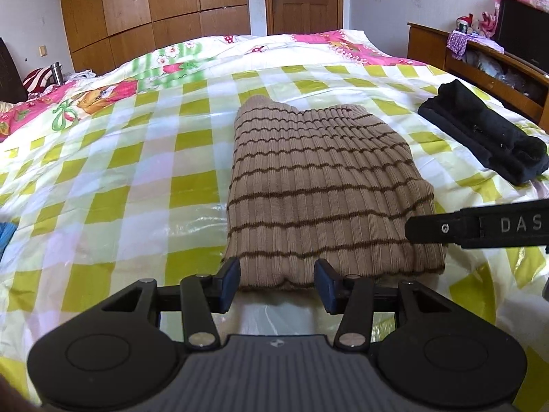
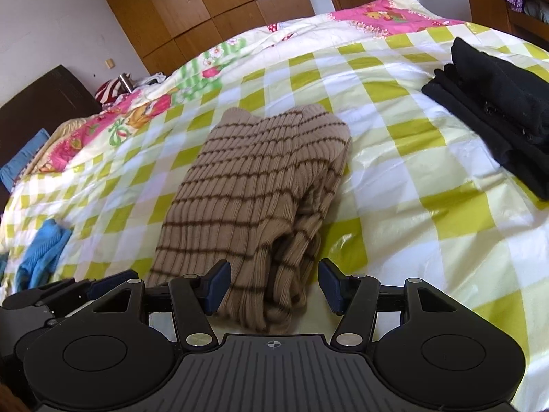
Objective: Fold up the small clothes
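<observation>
Sweater [image 1: 319, 185] lies mid-bed, long axis running away from me; both my tongs, left [image 1: 277, 283] and right [image 2: 274, 286], gape wide and empty at its near hem.

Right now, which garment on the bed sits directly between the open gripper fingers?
The tan striped sweater, folded, with dark brown stripes, lies at both open grippers, left and right. The black folded garment lies far right, the blue one far left.

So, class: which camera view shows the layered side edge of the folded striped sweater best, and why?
The right wrist view. There the striped sweater shows its stacked folds along the right side, near the open right gripper. The left wrist view shows mainly its flat top, with the layers barely visible, in front of the open left gripper.
</observation>
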`<state>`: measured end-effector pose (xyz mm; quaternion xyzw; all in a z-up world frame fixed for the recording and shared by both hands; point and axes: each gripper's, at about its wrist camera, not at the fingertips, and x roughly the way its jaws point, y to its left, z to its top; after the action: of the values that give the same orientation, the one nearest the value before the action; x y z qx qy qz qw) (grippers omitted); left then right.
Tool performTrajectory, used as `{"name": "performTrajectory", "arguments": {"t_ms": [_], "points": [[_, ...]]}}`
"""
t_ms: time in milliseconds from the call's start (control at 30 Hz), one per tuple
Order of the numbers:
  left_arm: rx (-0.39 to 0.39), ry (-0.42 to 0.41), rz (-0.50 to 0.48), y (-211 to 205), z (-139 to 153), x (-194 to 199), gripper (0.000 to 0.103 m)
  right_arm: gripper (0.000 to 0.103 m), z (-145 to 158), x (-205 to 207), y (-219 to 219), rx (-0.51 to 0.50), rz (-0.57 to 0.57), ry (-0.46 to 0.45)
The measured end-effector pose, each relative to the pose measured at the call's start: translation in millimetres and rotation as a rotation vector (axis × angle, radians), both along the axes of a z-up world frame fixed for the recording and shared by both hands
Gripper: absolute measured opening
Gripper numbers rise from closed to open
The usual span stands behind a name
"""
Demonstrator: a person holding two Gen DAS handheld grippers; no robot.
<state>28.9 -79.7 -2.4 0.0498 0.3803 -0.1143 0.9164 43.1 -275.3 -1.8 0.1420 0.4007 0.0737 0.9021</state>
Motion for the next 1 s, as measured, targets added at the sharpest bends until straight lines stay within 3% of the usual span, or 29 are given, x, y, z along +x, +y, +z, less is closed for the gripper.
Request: {"name": "performTrajectory", "arguments": {"t_ms": [67,333,1000], "points": [[-0.007,-0.003,0.010,2,0,-4,0.067,0.056,-1,-4,2,-0.006,0.003,0.001],[-0.040,0.004,0.031,9,-1,-13,0.069,0.056,-3,-16,8,-0.018,0.008,0.012],[-0.035,-0.035,0.044,6,8,-28,0.077,0.056,-4,-34,27,-0.085,0.050,-0.001]]}}
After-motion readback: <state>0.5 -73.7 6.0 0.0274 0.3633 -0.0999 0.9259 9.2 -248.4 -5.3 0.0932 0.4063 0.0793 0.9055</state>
